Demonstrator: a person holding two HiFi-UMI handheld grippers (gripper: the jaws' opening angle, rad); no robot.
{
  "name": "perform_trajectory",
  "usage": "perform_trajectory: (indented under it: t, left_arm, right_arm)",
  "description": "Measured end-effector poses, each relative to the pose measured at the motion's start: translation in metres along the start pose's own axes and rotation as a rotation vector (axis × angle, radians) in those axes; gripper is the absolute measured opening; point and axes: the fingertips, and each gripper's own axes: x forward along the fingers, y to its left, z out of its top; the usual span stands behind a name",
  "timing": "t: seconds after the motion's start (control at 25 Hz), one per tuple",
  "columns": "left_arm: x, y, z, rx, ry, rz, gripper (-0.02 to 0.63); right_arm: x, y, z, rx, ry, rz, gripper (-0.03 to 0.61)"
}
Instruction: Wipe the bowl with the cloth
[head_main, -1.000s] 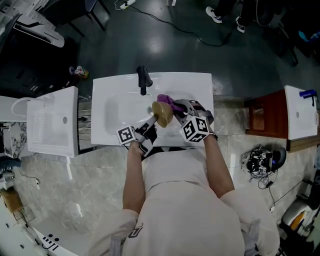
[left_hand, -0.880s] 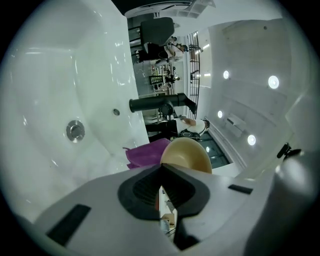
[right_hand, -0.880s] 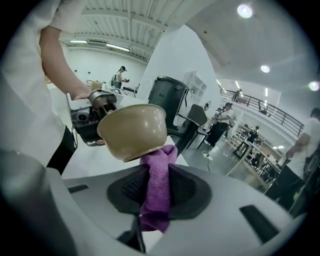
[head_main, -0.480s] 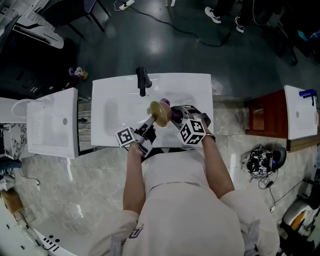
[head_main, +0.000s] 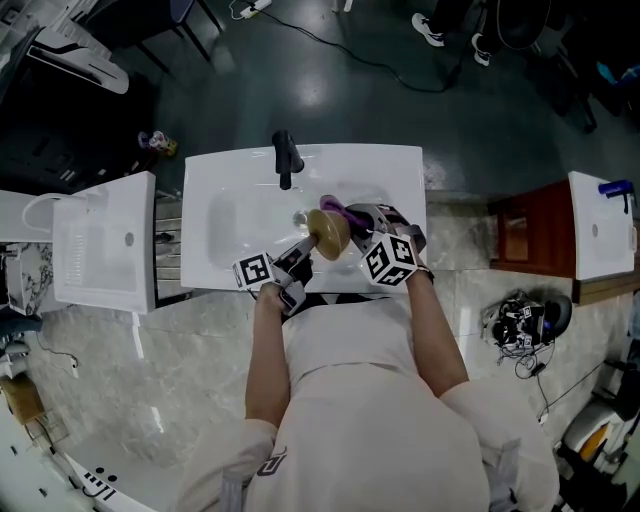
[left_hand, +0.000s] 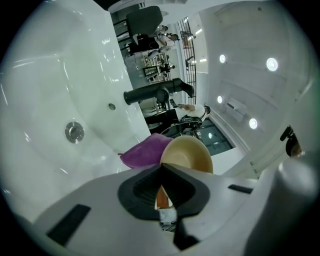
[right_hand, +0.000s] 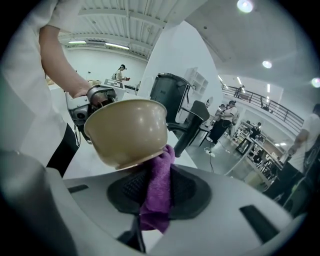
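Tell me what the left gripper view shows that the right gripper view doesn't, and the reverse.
Only the left gripper view: the round metal drain and black faucet of the white sink, and the left gripper clamped on the rim of the tan round bowl. Only the right gripper view: the right gripper pinching the purple cloth, and the hand gripping the left gripper. Both: the bowl with the cloth against it.

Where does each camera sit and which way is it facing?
Head view: on the person's head, steeply down onto the sink; torso, forearms, both grippers show.
Left gripper view: on the left gripper, along jaws shut on the bowl rim, toward the faucet.
Right gripper view: on the right gripper, jaws shut on the cloth, facing back at the person's arm.
Shared: both gripper views show bowl and cloth.
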Motion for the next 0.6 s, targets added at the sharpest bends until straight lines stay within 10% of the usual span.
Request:
perform_trajectory:
  t: [0.6]
  left_arm:
    - [-0.023,0.042,0.009,0.163,0.038,0.256,0.012]
  right_arm:
    - [-0.006,-0.008,0.004,-0.055,0.039,-0.041,0.091]
